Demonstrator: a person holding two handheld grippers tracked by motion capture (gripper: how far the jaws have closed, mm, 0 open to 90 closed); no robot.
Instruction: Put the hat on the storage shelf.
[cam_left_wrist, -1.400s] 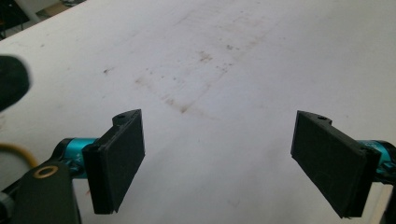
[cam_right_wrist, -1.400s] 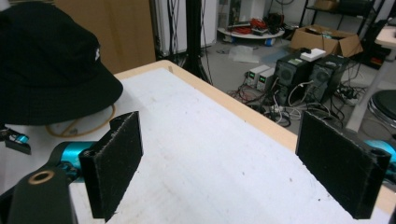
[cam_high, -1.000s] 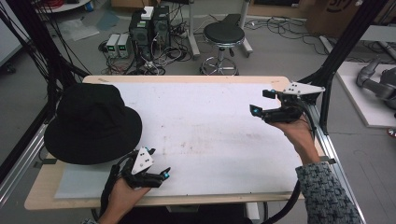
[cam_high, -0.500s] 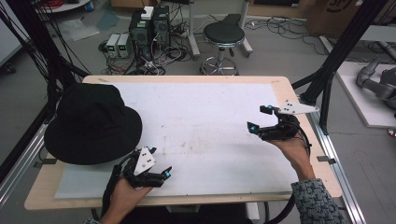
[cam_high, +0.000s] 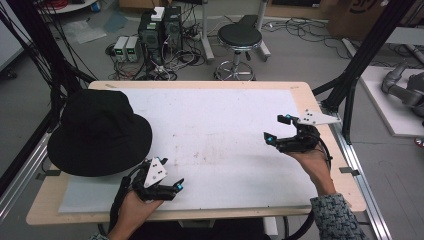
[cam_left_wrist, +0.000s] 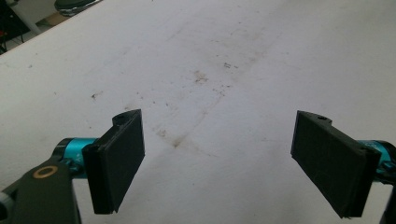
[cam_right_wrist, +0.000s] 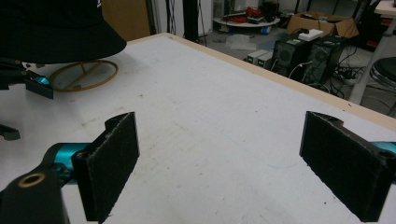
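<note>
Black hat sits untouched at the table's left edge. Left gripper and right gripper both spread wide, empty. Hat pickup looks entirely ahead.

- The white mat on the counter lies bare between the two tools, giving open passage across its middle and far side.
- The black hat stands on the left part of the counter, just beside the left tool.
- The right tool hangs above bare mat, well apart from the hat.
- In the right gripper view, the hat's brim overhangs a round wire base.
</note>
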